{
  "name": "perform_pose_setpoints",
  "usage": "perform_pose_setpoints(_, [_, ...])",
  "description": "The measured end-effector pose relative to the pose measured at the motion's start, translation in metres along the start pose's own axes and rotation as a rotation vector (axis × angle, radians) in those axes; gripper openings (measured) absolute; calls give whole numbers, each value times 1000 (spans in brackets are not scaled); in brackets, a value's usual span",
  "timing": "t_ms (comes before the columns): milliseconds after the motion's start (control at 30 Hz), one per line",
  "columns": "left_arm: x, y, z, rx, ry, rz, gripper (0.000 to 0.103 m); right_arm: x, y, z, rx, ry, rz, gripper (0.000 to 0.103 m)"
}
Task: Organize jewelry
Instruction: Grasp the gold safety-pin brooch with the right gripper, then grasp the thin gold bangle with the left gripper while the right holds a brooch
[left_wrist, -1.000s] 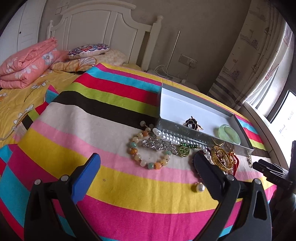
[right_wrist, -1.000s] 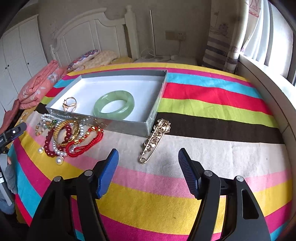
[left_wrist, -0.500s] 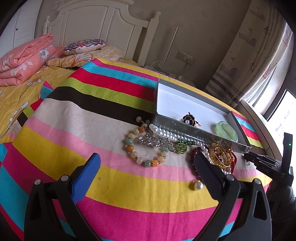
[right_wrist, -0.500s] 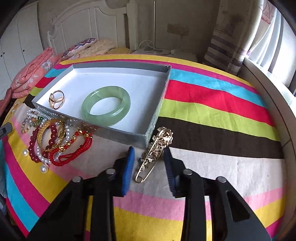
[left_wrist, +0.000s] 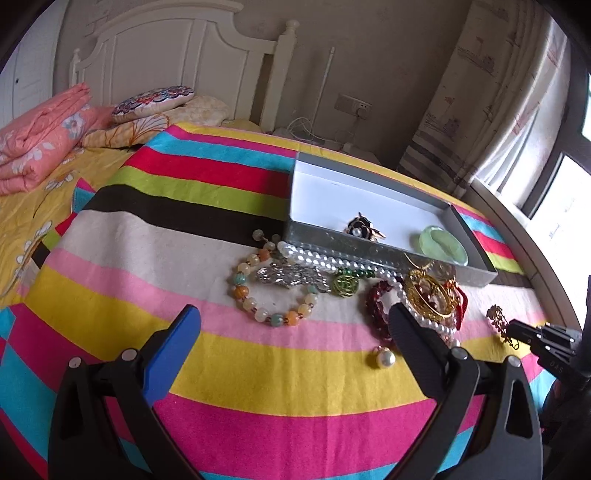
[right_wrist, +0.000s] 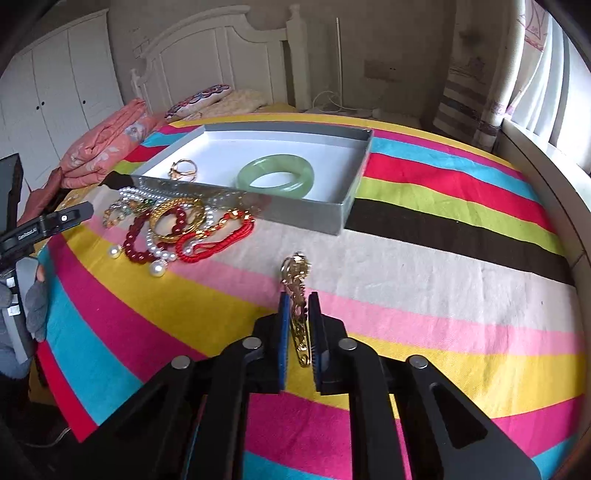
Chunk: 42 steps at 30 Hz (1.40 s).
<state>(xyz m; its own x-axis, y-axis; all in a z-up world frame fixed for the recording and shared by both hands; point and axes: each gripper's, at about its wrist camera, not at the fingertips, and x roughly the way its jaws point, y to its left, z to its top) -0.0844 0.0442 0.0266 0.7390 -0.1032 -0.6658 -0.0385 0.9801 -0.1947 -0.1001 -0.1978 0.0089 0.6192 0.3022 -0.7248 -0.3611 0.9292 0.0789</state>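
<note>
One piece matters right now: the gold brooch pin (right_wrist: 297, 295), and it's sitting between the blue pads of my right gripper (right_wrist: 298, 301). Jaws have come down to nearly nothing and, going by the right wrist view, they're pinched on the pin's middle, with its ornate head poking out past the fingertips and the clasp end trailing back toward the camera.

Key relation for the next move: the pin's long axis runs pretty much straight along the gripper's pointing line, and the grey box (right_wrist: 314, 218) is ahead and slightly to the left, past the cream stripe of the striped cloth (right_wrist: 424, 280). The box's near wall stands between pin and white floor, so I reckon I need a lift before going forward or the head snags on that wall. The green bangle (right_wrist: 275, 176) already lies inside, so I'd aim for the bare white part beside it.

My left gripper (left_wrist: 291, 325) is wide open with nothing in it, hovering near the pile of bracelets (left_wrist: 424, 295) in front of the box. It's well apart from the pin, so this one's the right hand's job.
</note>
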Motion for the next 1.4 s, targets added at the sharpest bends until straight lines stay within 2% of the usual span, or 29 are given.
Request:
perform_pose_setpoints(200, [1,-57,0,185,12,-49,99,2,16,-4,-42,11,27,10])
perform_pose_setpoints(333, [21,-91,8,288,43,-59,95,1,10,-4,-6,10,52,10])
perform_pose_setpoints(400, [37,-99,11,318,84,-66,76,0,6,-5,13,10,51,10])
perform_pose_setpoints(467, [51,-105,13,332,110,-69,66,0,5,-5,16,9,56,10])
perform_pose_setpoints(733, [72,-115,23,381,120,-58,35,0,4,-5,18,11,70,10])
perform_pose_setpoints(800, [71,-113,25,392,108,-63,17,0,3,-5,21,11,74,10])
perform_pose_setpoints(867, [68,-111,28,391,107,-101,9,0,3,-5,22,11,75,10])
perform_pose_setpoints(1000, [63,-112,34,396,89,-97,11,1,3,-5,22,11,75,10])
perform_pose_setpoints(1067, [66,-115,34,408,121,-115,13,0,3,-5,22,11,73,10])
perform_pose_setpoints(1167, [74,-121,26,466,178,-103,13,1,3,-5,25,10,74,10])
perform_pose_setpoints(1200, [74,-122,23,479,172,-89,15,1,3,-5,27,10,75,10])
perform_pose_setpoints(1333, [78,-118,16,481,255,-98,19,1,2,-5,34,8,75,10])
perform_pose_setpoints(1400, [74,-117,11,504,247,-93,19,1,2,-5,34,8,76,10])
